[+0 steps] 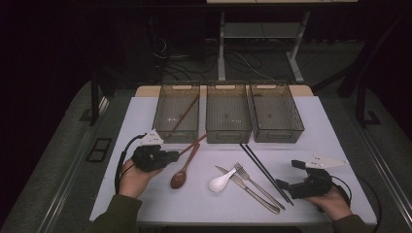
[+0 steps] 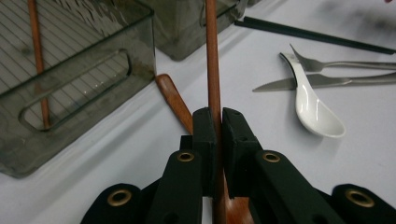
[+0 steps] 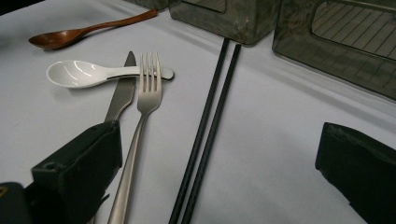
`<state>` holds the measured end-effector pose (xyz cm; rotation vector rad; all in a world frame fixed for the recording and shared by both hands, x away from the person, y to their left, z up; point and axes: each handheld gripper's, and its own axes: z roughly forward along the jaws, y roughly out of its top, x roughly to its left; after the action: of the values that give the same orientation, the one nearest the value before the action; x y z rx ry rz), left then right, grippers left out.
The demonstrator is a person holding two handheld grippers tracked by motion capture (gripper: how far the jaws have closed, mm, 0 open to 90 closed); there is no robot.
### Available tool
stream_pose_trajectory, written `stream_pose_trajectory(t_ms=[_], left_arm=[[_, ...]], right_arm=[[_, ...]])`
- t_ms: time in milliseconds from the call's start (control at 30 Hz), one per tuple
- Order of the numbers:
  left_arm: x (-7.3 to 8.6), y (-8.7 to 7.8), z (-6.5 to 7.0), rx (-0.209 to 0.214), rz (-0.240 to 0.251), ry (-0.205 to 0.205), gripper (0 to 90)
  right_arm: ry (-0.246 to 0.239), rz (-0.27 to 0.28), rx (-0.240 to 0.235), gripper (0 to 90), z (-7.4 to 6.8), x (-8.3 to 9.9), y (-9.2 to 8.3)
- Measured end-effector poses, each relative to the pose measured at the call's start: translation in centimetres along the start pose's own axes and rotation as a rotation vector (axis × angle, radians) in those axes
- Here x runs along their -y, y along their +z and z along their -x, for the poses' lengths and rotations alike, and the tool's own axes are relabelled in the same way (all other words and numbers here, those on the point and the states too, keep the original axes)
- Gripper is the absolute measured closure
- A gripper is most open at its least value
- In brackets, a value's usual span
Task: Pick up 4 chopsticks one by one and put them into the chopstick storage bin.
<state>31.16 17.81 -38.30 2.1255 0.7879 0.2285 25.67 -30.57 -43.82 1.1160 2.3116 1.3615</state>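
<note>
While both hands rest on the white table [image 1: 311, 126], three smoky clear bins sit in a row at the far edge, ahead of both grippers. Left bin [image 1: 177, 112] is straight beyond the left gripper [image 1: 171, 156] and has one brown chopstick [image 1: 184, 115] lying diagonally inside it; middle bin [image 1: 228, 112] and right bin [image 1: 275, 111] sit further along the row, right bin beyond the right gripper [image 1: 283, 185]. Left gripper is clamped tight on a second brown chopstick [image 2: 213, 70]: jaws pinched together on it, stick running out past the fingertips toward the gap between left and middle bins, tail passing back under the gripper body. Wooden spoon [image 1: 183, 170] lies on the table just beside the left gripper tips on the side toward the other hand; its handle runs beneath and beside the held chopstick, contact can't be told. Right gripper rests low near the table's near edge, jaws spread wide with nothing between the pads. Pair of black chopsticks [image 3: 205, 130] lies on the table directly in front of it, running between the spread jaws toward the bins. Fork [image 3: 140, 126] and knife [image 3: 120, 95] lie just beyond its inner jaw, side by side. White ceramic spoon [image 3: 86, 73] lies past those, its handle tucked under the fork tines.
</note>
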Motion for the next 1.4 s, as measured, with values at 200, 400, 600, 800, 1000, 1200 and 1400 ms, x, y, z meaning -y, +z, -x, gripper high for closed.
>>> stream_pose_trajectory(t_ms=[200, 400, 600, 800, 1000, 1200, 1400], left_arm=[[-1.0, 0.0, -0.2, -0.020, 0.018, -0.001, 84.4], [-1.5, 0.4, -0.7, -0.032, 0.019, -0.009, 84.4], [-1.8, 0.3, -1.2, -0.045, 0.028, -0.020, 84.5], [-2.7, 0.3, -2.2, -0.068, 0.050, -0.033, 84.5], [-3.7, 0.4, -3.1, -0.090, 0.064, -0.034, 84.5], [-4.9, 0.9, -4.4, -0.110, 0.083, -0.056, 84.5], [-6.0, 1.4, -5.6, -0.123, 0.096, -0.078, 84.5]], right_arm=[[0.003, 0.001, 0.003, 0.8, 0.0, 0.0, 0.0], [0.008, 0.002, 0.006, 0.8, 0.1, 0.1, 0.1], [0.006, -0.003, 0.008, 0.8, 0.1, 0.0, 0.1], [0.010, -0.003, 0.009, 0.8, 0.1, 0.1, 0.1], [0.012, 0.002, 0.012, 0.8, 0.1, 0.1, 0.0], [0.011, 0.005, 0.009, 0.8, 0.1, 0.1, 0.0], [0.012, 0.007, 0.009, 0.8, 0.1, 0.1, -0.1]])
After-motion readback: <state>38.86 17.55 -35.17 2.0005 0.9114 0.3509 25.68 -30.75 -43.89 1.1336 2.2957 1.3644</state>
